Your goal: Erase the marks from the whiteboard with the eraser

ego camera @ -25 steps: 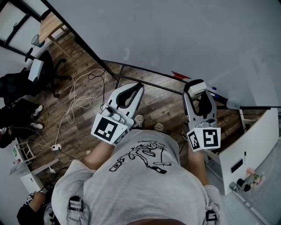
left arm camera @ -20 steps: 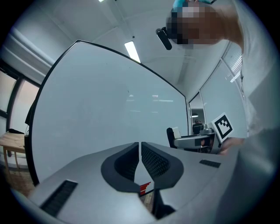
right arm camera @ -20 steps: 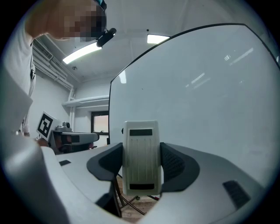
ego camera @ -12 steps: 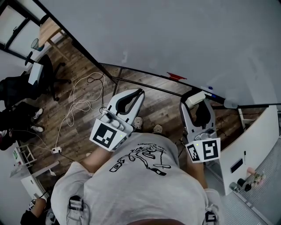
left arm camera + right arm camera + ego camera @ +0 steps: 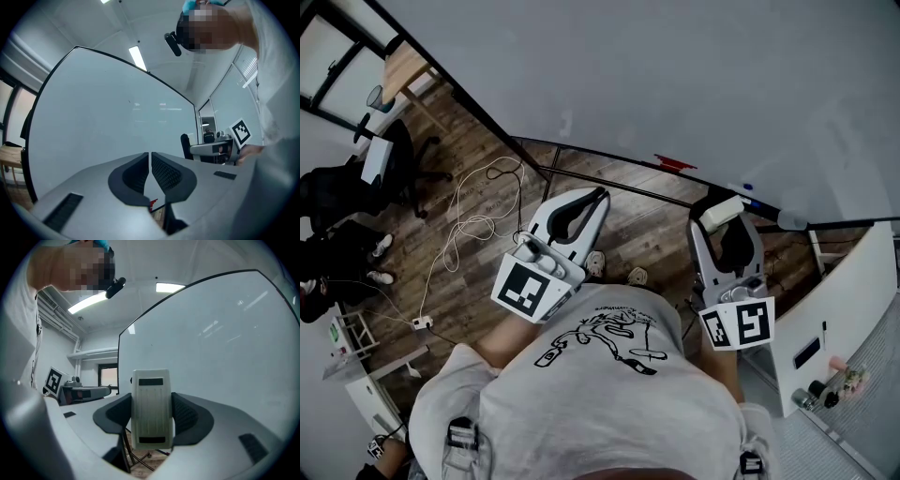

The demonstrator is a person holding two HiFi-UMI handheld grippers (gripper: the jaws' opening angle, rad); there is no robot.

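At the far left, a chair (image 5: 389, 150) stands on the wood floor (image 5: 487, 272), and a white cable (image 5: 473, 211) loops across the planks beside it.

Your left gripper (image 5: 598, 195) points toward the bottom edge of the whiteboard (image 5: 675, 84), short of it. In the left gripper view, that gripper (image 5: 149, 154) has its jaws drawn together with only a thin slit between the ribbed pads (image 5: 164, 171), and nothing is in them. The whiteboard (image 5: 103, 108) fills the view ahead. Your other gripper shows at the right of that view.

A red marker (image 5: 675, 163) lies along the whiteboard's bottom edge, between your two grippers.

Your right gripper (image 5: 724, 217) is clamped on the eraser (image 5: 718, 212), which sits close to the bottom edge near the lower right corner. No view shows whether it touches the surface. In the right gripper view, the right gripper (image 5: 151, 399) holds the eraser (image 5: 150, 418) upright, one pad pressed to each long side, with its pale ridged back facing the camera. The whiteboard (image 5: 211, 348) spreads behind it and to the right.

Just past the eraser, a blue-tipped marker (image 5: 750, 190) rests on the same edge. A white cabinet (image 5: 834, 309) stands at the far right.
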